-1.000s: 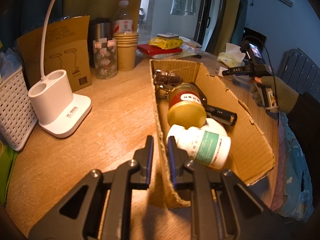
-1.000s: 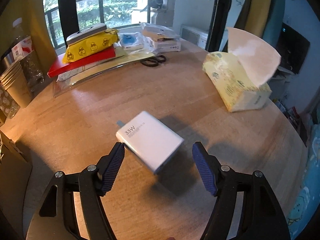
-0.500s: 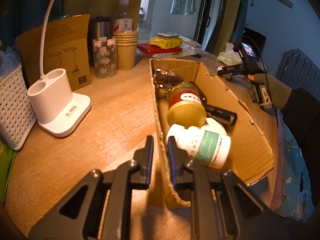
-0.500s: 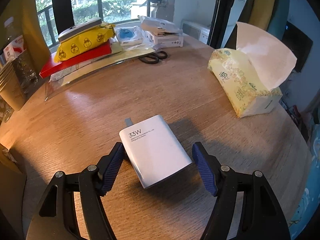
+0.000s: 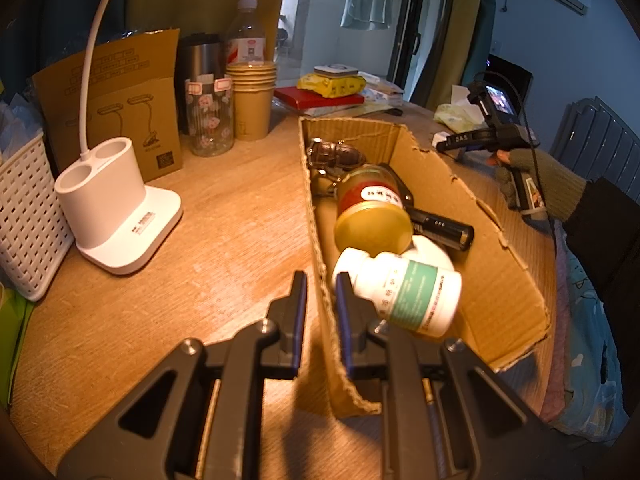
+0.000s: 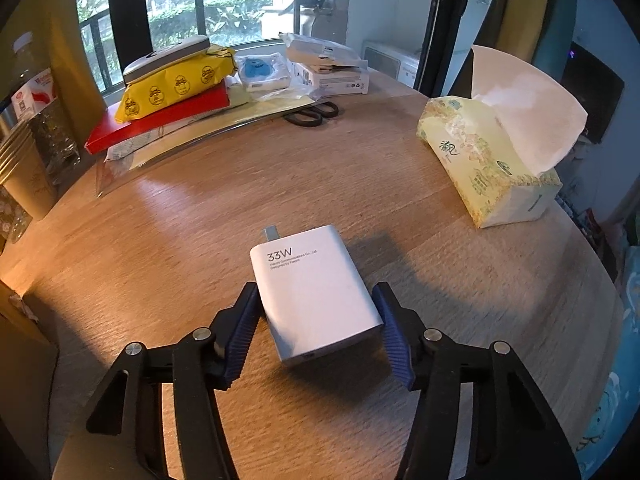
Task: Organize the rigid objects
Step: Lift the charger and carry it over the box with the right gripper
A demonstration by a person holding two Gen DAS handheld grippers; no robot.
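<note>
**Charger between closing jaws, box wall pinched on the other side**

The white charger [image 6: 314, 294] lies flat on the round wooden table [image 6: 240, 208], prongs pointing away, between the blue pads of the right gripper [image 6: 316, 334]. Its jaws are closing on the charger's two long sides; the pads stand just beside them, and contact cannot be told for sure. The top face reads "33W".

The left gripper [image 5: 321, 316] is pressed nearly together on the near side wall of the cardboard box [image 5: 496, 280], one pad inside, one outside. Inside the box lie a white bottle with a green label [image 5: 404, 294], a jar with a yellow lid [image 5: 372, 216], a black flashlight [image 5: 440, 230] and a dark metal piece [image 5: 336, 154].

Right of the charger stands a tissue pack [image 6: 486, 168] with a sheet pulled up. Beyond it lie black scissors [image 6: 312, 114], a yellow packet [image 6: 176, 84] on a red box [image 6: 156, 128], and small white packages. A window with a railing and greenery lies behind.

Left of the box stand a white lamp base [image 5: 116, 208], stacked paper cups [image 5: 252, 100], a glass jar, a water bottle [image 5: 245, 40] and a white basket [image 5: 28, 216].
</note>
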